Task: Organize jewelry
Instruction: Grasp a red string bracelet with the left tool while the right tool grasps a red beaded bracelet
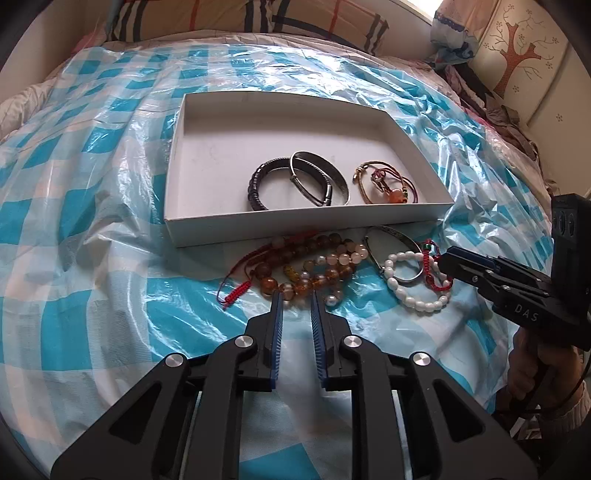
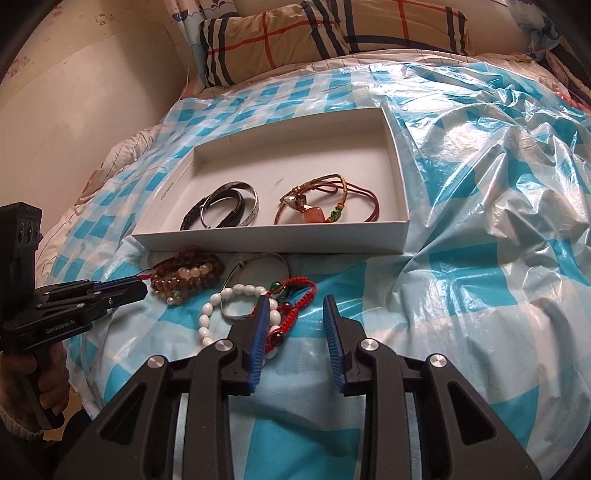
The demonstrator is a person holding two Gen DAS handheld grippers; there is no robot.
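My left gripper (image 1: 297,295) is open a little and holds nothing. The brown bead bracelet (image 1: 303,275) lies just past its tips, near the white box (image 1: 295,229). My right gripper (image 2: 295,301) is open, empty, beside the red cord bracelet (image 2: 295,295).

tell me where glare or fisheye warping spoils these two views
Left wrist view: daylight glints off the crinkled plastic sheet behind the white box, whose straight walls bow; frame edges vignette black. Right wrist view: strongest glare on the sheet's right folds; the plaid pillow curves; the jewelry stays sharp.
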